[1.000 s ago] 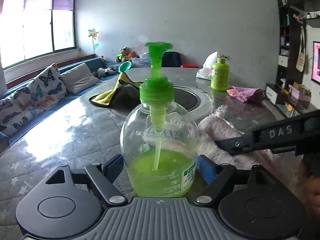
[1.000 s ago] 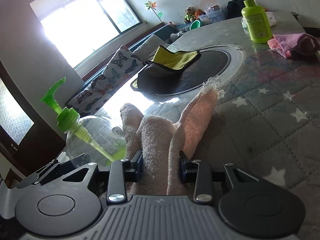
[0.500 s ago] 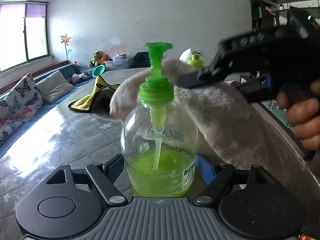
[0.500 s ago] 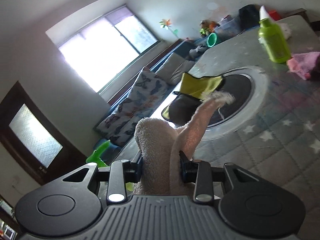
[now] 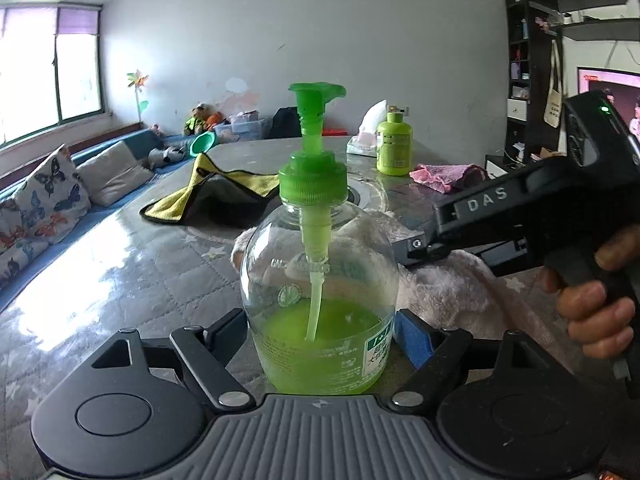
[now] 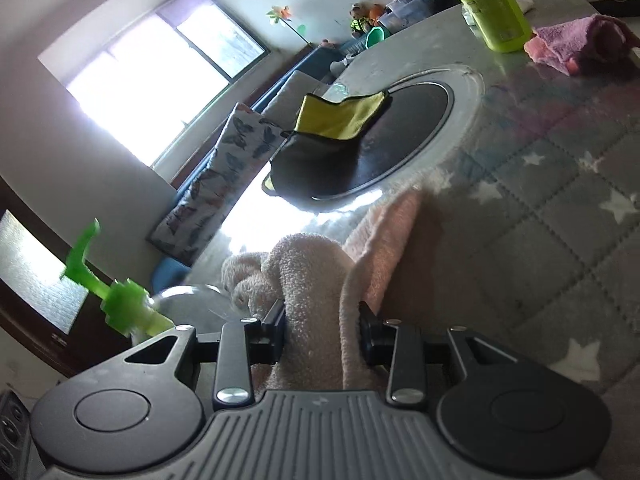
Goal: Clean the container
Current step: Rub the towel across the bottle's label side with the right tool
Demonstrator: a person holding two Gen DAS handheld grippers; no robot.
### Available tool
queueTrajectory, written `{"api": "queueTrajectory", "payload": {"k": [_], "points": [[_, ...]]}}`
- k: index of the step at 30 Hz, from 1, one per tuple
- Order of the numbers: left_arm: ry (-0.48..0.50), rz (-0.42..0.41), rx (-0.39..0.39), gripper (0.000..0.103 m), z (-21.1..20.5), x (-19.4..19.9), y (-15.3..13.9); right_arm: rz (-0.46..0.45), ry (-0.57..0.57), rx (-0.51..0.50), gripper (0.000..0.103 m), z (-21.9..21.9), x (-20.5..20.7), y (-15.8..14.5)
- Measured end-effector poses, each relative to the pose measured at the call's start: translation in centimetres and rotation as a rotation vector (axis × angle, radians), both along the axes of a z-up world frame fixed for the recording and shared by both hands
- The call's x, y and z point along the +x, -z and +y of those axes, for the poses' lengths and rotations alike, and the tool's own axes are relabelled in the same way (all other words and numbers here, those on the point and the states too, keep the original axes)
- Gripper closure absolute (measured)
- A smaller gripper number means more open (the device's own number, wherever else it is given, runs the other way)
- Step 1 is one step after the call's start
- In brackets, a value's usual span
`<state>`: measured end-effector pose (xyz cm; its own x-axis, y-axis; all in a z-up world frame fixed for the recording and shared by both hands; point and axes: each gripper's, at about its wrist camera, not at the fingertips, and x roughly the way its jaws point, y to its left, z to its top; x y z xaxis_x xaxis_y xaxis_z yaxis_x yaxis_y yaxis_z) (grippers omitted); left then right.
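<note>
A clear pump bottle [image 5: 320, 300] with a green pump head and green liquid at its bottom stands upright between the fingers of my left gripper [image 5: 320, 332], which is shut on it. My right gripper [image 6: 322, 328] is shut on a pale pink towel [image 6: 316, 276]. In the left wrist view the towel [image 5: 448, 280] lies against the far right side of the bottle, with the right gripper's black body [image 5: 520, 216] just right of it. In the right wrist view the bottle [image 6: 132, 300] shows at the lower left, blurred.
On the grey star-patterned table [image 5: 120, 264] lie a yellow-and-black cloth [image 5: 216, 196], a round dark inset [image 6: 384, 140], a green lotion bottle [image 5: 394, 148] and a pink rag [image 5: 448, 174]. A sofa with butterfly cushions [image 5: 48, 196] is at left, shelves at right.
The right gripper with the towel rose beside the pump head half a second ago, then came back down along the bottle's right side. The bottle stays held in the left gripper.
</note>
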<state>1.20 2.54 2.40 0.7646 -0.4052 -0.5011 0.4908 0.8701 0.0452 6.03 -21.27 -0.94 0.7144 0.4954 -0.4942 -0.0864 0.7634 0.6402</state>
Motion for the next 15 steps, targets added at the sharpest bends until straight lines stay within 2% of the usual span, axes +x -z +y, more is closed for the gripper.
{"api": "queueTrajectory", "payload": {"k": [4, 10, 15], "points": [[-0.034, 0.014, 0.015, 0.020, -0.5, -0.1, 0.4, -0.003, -0.009, -0.026, 0.069, 0.1, -0.4, -0.3], [-0.075, 0.030, -0.001, 0.019, -0.4, -0.2, 0.5, -0.007, -0.016, -0.053, 0.069, 0.5, -1.2, -0.8], [-0.063, 0.026, 0.002, 0.019, 0.2, -0.4, 0.6, -0.019, -0.035, -0.081, 0.069, 1.2, -2.5, -1.2]]}}
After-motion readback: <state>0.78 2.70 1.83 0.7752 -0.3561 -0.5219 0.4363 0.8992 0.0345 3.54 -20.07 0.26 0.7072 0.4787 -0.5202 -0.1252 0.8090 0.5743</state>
